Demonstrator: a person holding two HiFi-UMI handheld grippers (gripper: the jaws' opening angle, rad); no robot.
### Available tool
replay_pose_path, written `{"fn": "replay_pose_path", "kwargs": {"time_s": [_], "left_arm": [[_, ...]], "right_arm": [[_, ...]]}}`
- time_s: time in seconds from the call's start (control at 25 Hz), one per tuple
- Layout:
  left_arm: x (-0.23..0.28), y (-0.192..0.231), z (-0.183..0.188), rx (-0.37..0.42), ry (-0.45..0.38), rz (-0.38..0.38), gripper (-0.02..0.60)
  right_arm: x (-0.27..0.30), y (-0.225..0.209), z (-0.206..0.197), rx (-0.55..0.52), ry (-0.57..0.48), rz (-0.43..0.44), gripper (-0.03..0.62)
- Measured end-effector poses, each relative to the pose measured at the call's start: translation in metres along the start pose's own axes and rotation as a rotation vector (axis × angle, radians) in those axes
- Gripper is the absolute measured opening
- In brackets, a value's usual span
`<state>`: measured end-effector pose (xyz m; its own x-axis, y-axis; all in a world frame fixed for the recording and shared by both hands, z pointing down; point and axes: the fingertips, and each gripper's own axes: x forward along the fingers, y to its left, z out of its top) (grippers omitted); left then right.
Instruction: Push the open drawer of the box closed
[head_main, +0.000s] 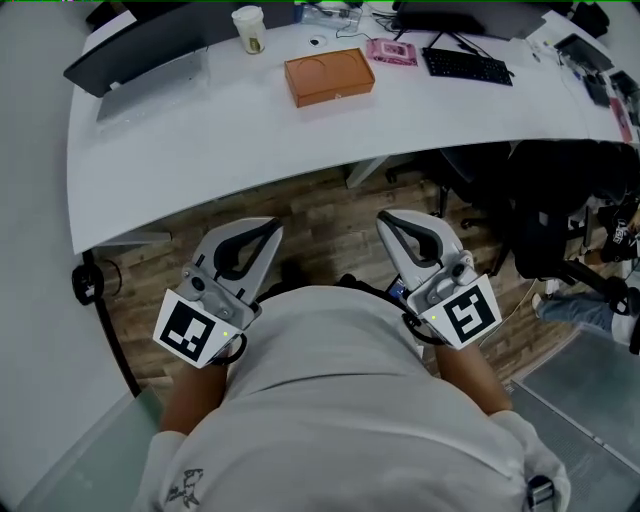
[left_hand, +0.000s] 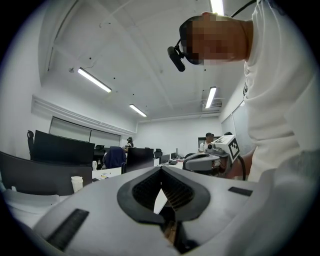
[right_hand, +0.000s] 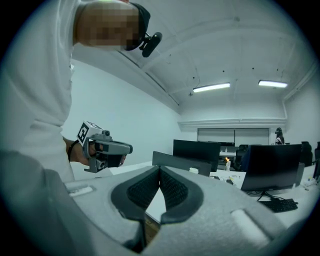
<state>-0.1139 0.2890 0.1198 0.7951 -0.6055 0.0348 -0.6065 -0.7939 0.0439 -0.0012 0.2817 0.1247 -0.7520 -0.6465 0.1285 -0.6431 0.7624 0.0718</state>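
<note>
Black ribbed pads (left_hand: 177, 192), left gripper (left_hand: 161, 168): pressed together at the tips, nothing between them; only an empty loop of space behind the tips.
Black ribbed pads (right_hand: 172, 190), right gripper (right_hand: 160, 168): likewise shut tip to tip, nothing pinched.
Position, both: held close to the person's body, side by side and apart, noses aimed roughly level toward the table (head_main: 200, 150), over wooden floor (head_main: 330, 225). Neither touches anything.
Orange-brown box (head_main: 329, 77): lies flat on the far part of the white table, well away from both grippers, between a paper cup (head_main: 249, 30) and a keyboard (head_main: 467, 66).
Drawer: no part of it shows past the box's outline from above. Whether it is shut or slightly out on some side cannot be told at this range. The scene fits a box whose drawer already sits home as well as one whose drawer is out by too little to see from here.
Handling note (judgement): if a front does stand out, shut tips suit the push. Meet the front square and press along its run. A light box on a smooth top would likely slide, so brace its opposite side with the other gripper.
</note>
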Motion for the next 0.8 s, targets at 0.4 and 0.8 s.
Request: {"fn": "replay_pose_path", "kwargs": {"time_s": [0.4,0.8], "left_arm": [[0.058,-0.099,-0.023,-0.009,0.058,0.017,-0.002],[0.092,-0.161,-0.024,-0.020,0.067,0.026,-0.002]], "right_arm": [[-0.093,-0.016,-0.039,0.037,0.003,0.097,0.003],[-0.153,-0.036,-0.050,0.053,0.013,0.120,0.003]]}}
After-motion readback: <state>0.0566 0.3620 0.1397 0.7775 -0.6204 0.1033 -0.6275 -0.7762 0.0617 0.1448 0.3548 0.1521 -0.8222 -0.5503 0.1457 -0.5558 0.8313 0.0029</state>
